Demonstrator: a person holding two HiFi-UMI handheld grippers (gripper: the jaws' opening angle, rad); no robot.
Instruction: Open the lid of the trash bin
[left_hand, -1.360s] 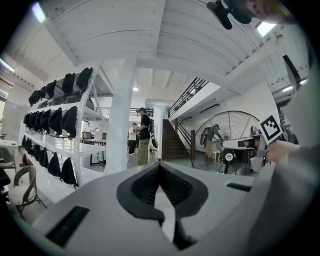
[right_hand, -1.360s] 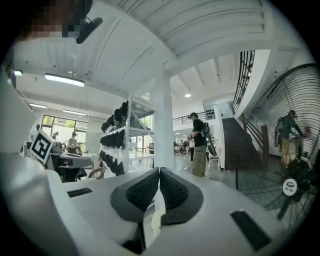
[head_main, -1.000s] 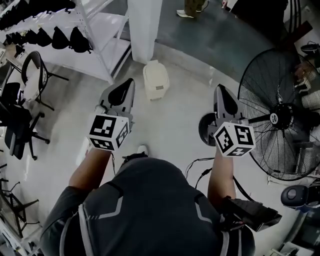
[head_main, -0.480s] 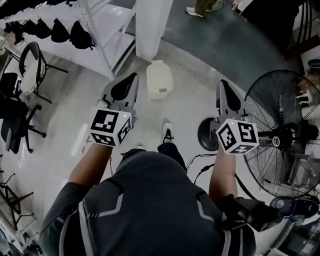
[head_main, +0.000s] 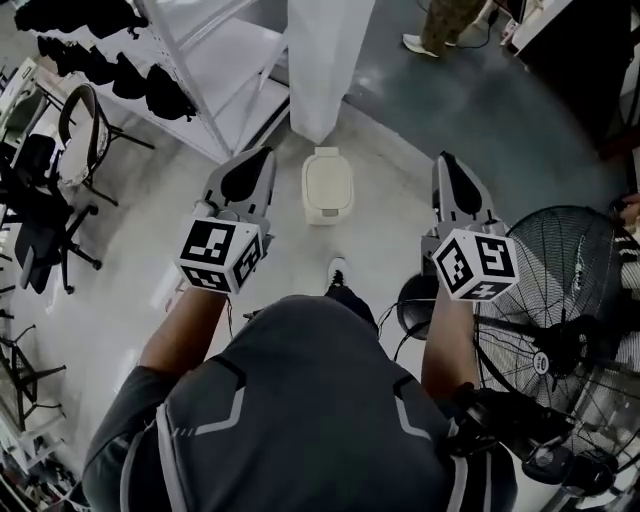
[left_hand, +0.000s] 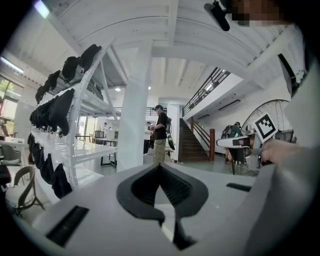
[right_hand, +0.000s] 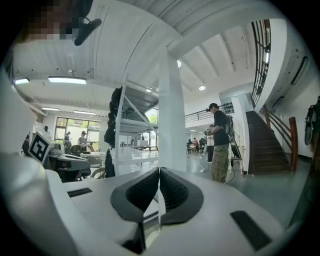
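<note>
Hovering over the pale floor (head_main: 385, 225), the left claw (head_main: 256, 168) has its pads pressed together on nothing, and the right claw (head_main: 448, 170) is pinched closed and empty just the same. Between the two and a little beyond their tips stands the white trash bin (head_main: 326, 212), its lid (head_main: 328, 182) down flat, apart from both claws and right at the foot of a white pillar (head_main: 325, 60). Further out there's a shelving rack (head_main: 215, 60) hung with dark items on the left, a big floor fan (head_main: 560, 340) on the right, and a person in camouflage trousers (right_hand: 220, 145) standing past the pillar.
</note>
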